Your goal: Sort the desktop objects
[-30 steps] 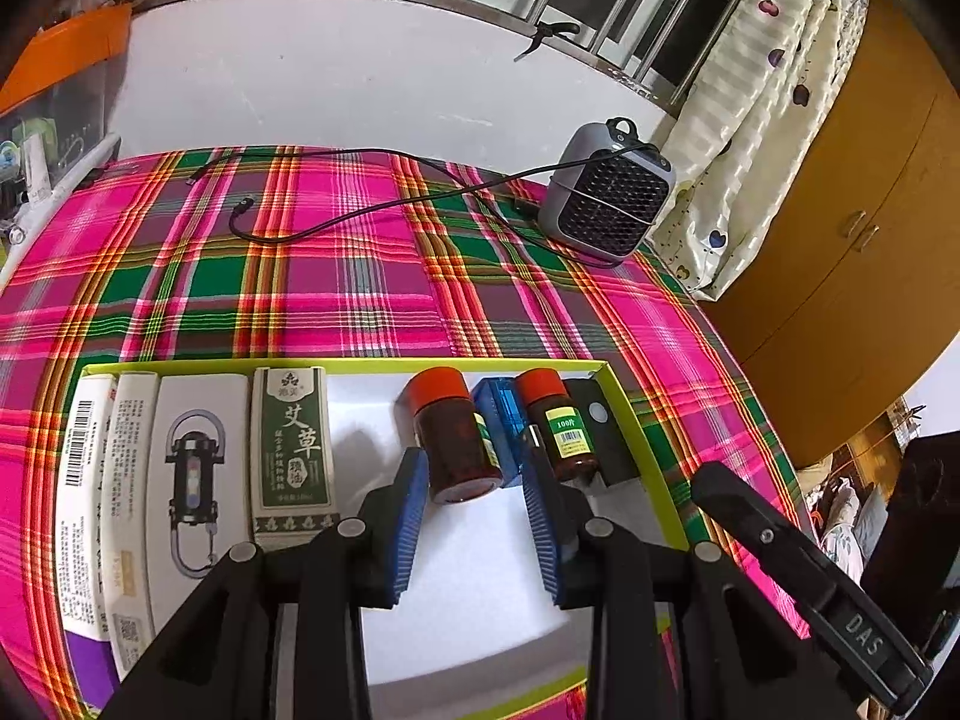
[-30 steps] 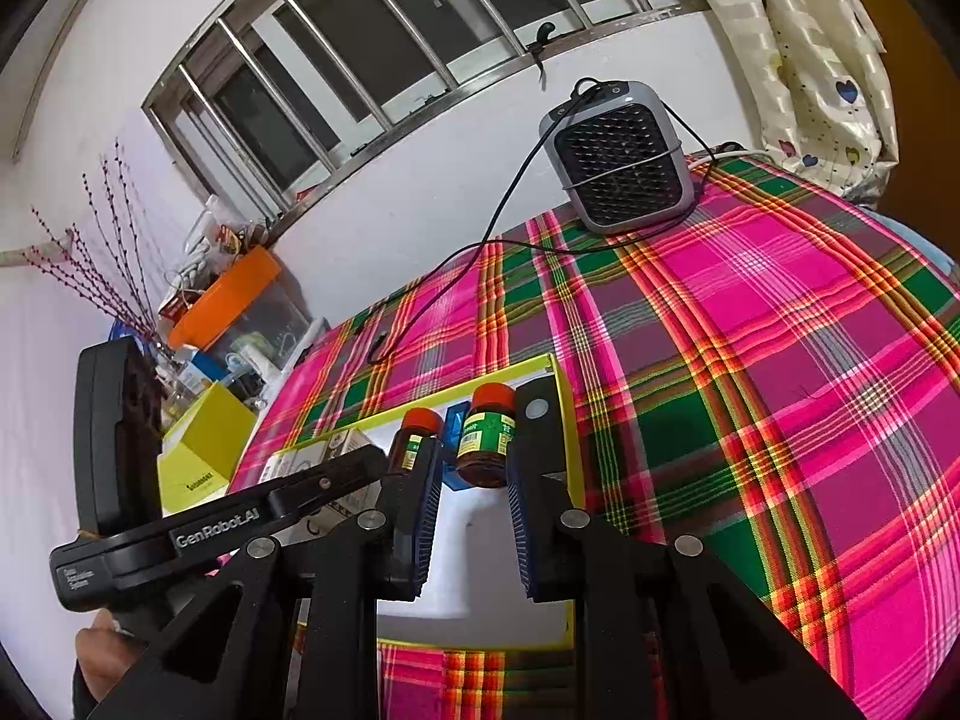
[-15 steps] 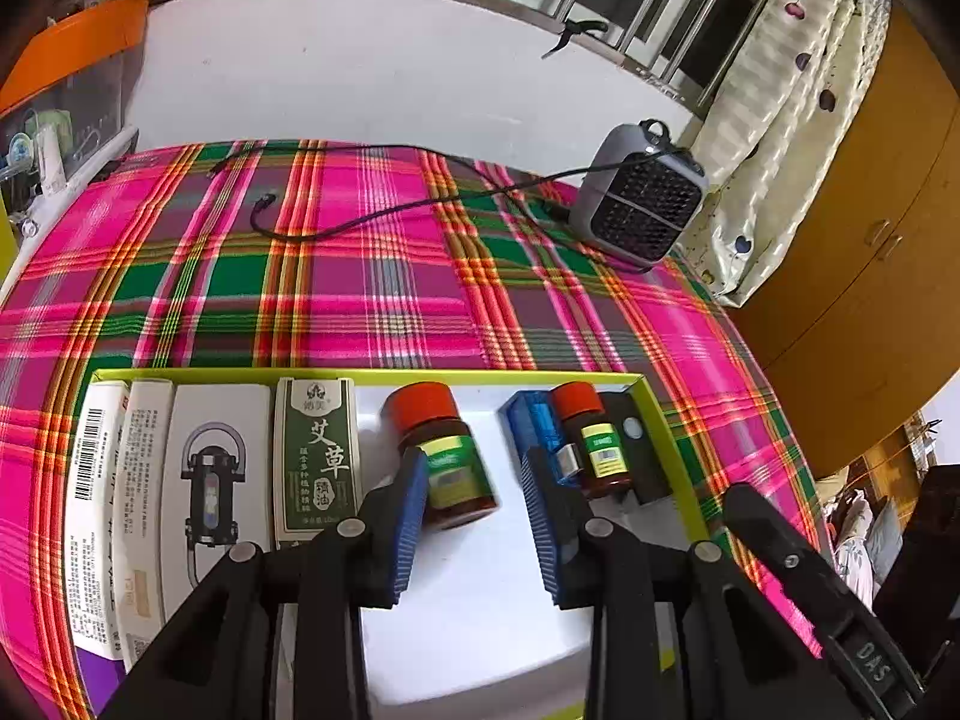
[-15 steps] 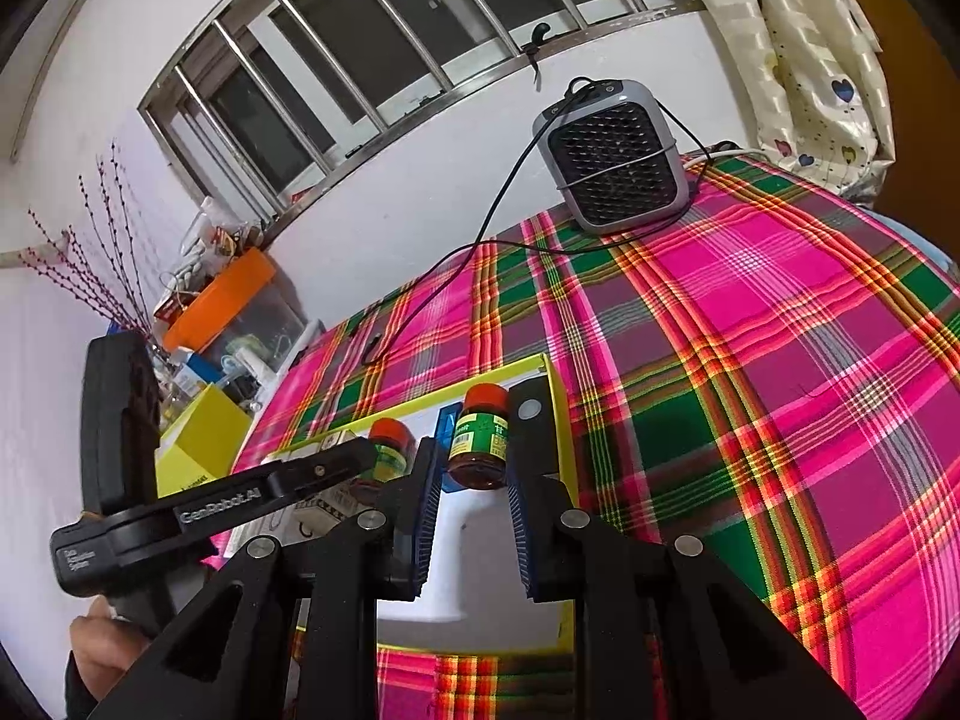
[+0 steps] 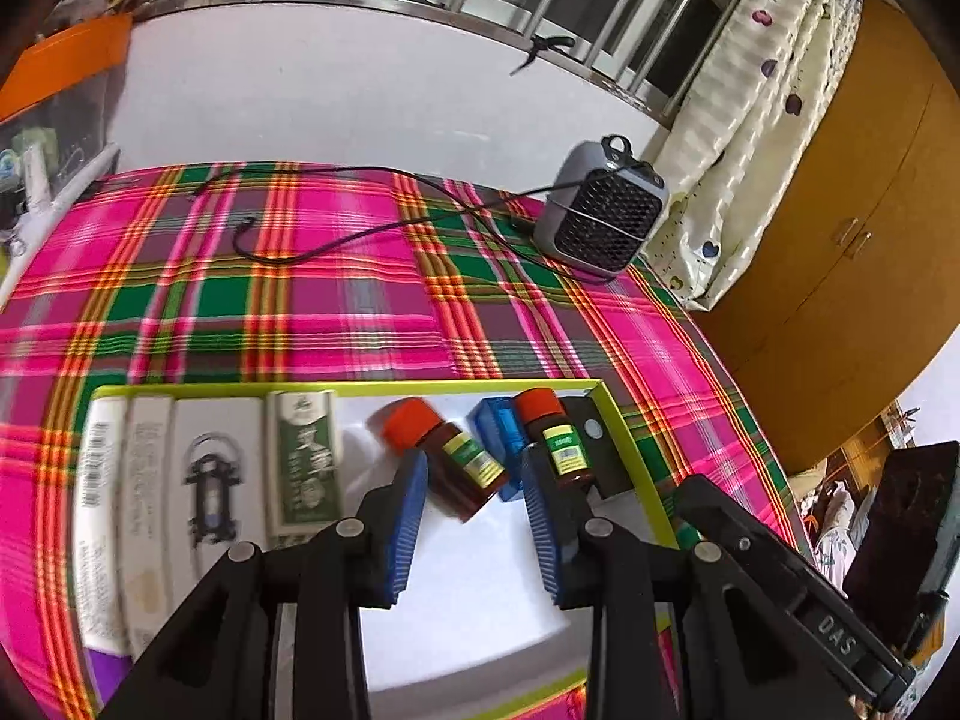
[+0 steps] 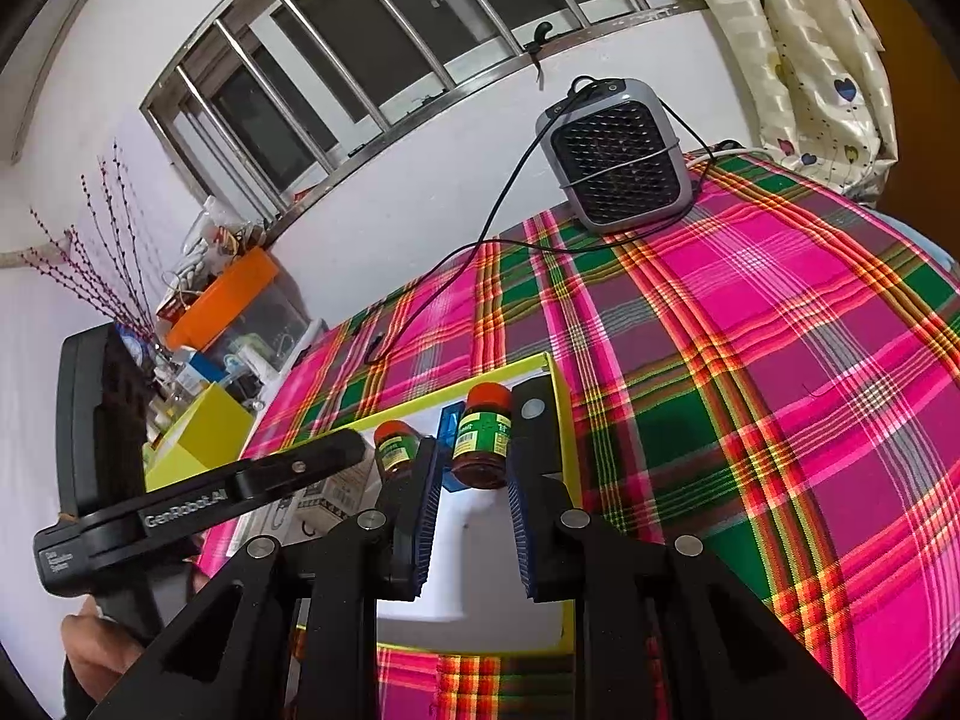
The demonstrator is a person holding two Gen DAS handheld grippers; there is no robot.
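Note:
A yellow-rimmed white tray (image 5: 336,386) lies on the plaid cloth. In it are several flat boxes (image 5: 204,480), a green box (image 5: 303,462), two brown bottles with orange caps (image 5: 447,459) (image 5: 555,447), a blue box (image 5: 495,438) and a black box (image 5: 591,444). My left gripper (image 5: 474,480) is open, hovering just above and behind the left bottle, which lies tilted. My right gripper (image 6: 471,492) is open over the tray (image 6: 558,396), just behind the right bottle (image 6: 483,438); the left bottle (image 6: 393,447) is beside it.
A grey fan heater (image 5: 603,222) with a black cable (image 5: 336,240) stands at the back right of the table. An orange-lidded bin (image 6: 234,300) and a yellow box (image 6: 198,438) sit left of it. A wooden wardrobe (image 5: 840,228) is at right.
The left gripper has pulled back and up from the left bottle, which now lies tilted toward the blue box. The right gripper has barely moved.

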